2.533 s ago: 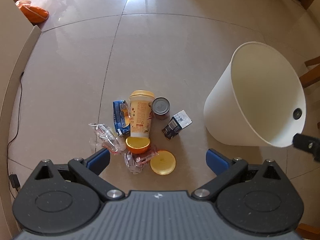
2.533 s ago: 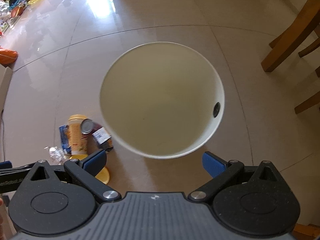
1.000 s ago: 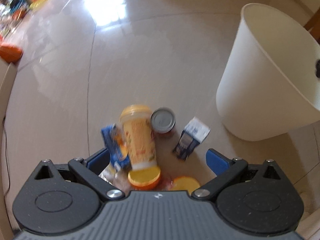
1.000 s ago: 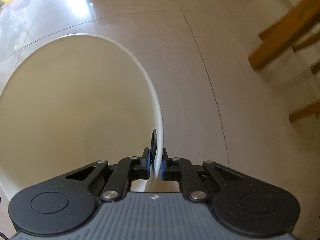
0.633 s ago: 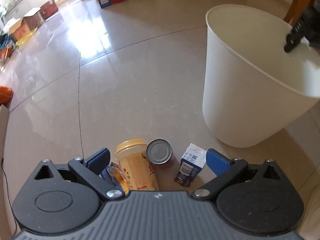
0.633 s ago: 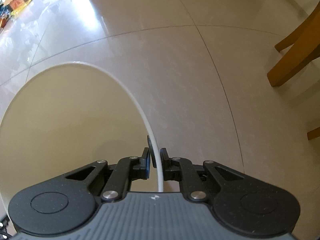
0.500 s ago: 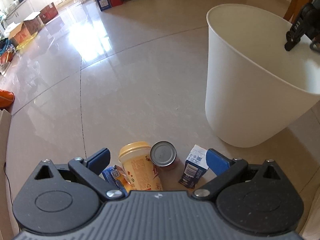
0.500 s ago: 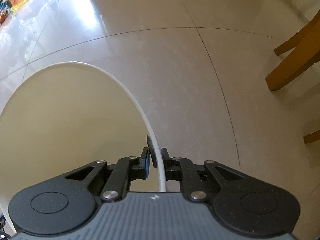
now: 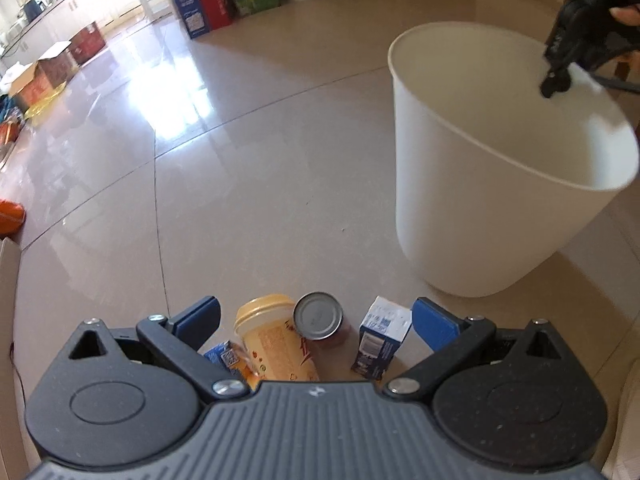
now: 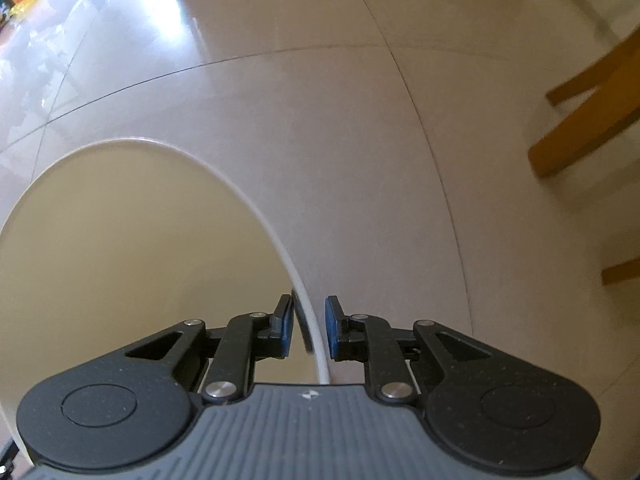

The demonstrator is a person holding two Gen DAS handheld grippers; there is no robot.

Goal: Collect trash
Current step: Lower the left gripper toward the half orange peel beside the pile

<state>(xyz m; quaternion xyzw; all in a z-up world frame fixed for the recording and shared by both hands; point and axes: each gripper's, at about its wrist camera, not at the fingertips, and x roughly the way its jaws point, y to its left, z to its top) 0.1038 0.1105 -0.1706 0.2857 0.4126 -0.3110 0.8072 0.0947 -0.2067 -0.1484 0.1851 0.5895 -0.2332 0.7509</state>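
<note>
My right gripper (image 10: 307,328) points down over the near right rim of the tall white plastic waste bin (image 10: 132,248). Its blue-padded fingers (image 10: 285,330) have just been opening: they stand a little apart with the thin rim running up between them, and I can see a gap on each side, so neither pad presses on it. A second ago they were pinched tight on that rim; now the bin stands free on the glossy beige tiled floor (image 10: 360,140), upright, where earlier it hung tilted in my grip. From the left camera the same gripper (image 9: 554,86) shows as a dark shape at the far right edge of the bin (image 9: 472,216).

My left gripper (image 9: 316,320) has its fingers (image 9: 434,322) spread wide, holding and touching nothing. Between them, on the floor below, lies the trash: a yellow paper cup with a yellow lid (image 9: 272,340), a round tin can with a silver top (image 9: 319,316) just right of it, a small blue and white carton (image 9: 380,340) further right, and a blue packet (image 9: 226,356) at the left, partly hidden by my gripper. The bin stands to the right of and beyond this pile, apart from it. Since a moment ago this view has tipped up, so the orange lids and wrappers nearer me are no longer seen.

Wooden chair legs (image 10: 592,116) stand at the far right.
</note>
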